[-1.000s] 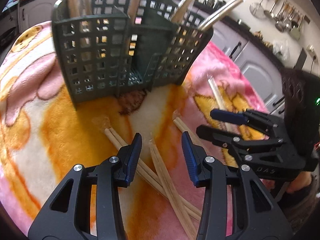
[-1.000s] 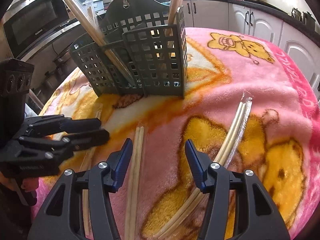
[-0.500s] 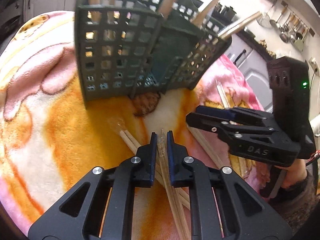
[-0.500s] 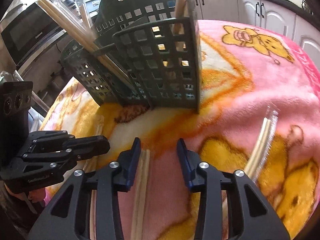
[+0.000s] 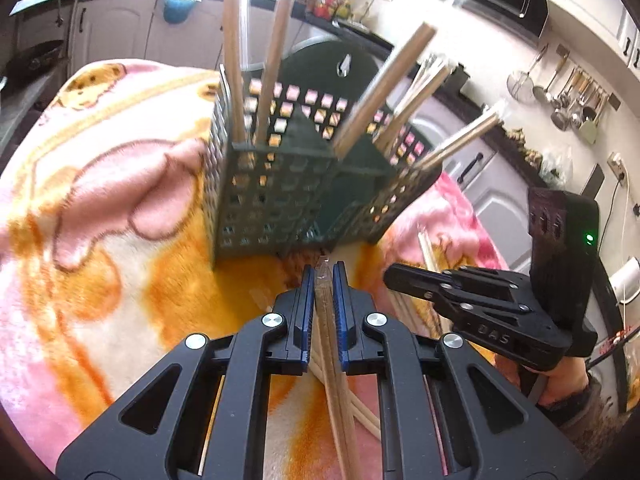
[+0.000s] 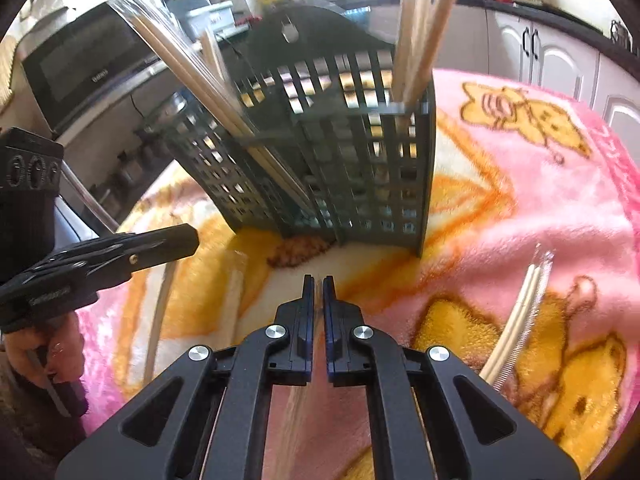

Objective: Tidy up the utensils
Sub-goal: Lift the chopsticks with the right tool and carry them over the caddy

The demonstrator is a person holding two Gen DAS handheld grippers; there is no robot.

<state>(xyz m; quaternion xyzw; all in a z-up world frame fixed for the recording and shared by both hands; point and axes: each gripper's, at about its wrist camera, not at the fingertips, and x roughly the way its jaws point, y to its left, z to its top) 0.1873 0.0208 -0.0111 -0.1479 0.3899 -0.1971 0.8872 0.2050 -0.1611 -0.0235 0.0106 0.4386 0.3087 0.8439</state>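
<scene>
**Chopsticks half sorted**

Chopsticks already stand in the green holder (image 5: 280, 184). Left gripper (image 5: 324, 308) pinches a wrapped pair (image 5: 326, 320) before it; right gripper (image 6: 319, 320) has jaws pressed together, contents unclear. Another wrapped pair (image 6: 516, 320) lies right of the holder.

light: I see bright daylight, glare top centre | blur: motion-smeared blanket (image 5: 120, 200), holder (image 6: 340, 152) | edges: fisheye bending, dark corners

surface: blanket (image 6: 540, 200) | on it: caddy (image 6: 360, 184), chopsticks (image 6: 516, 320)
</scene>
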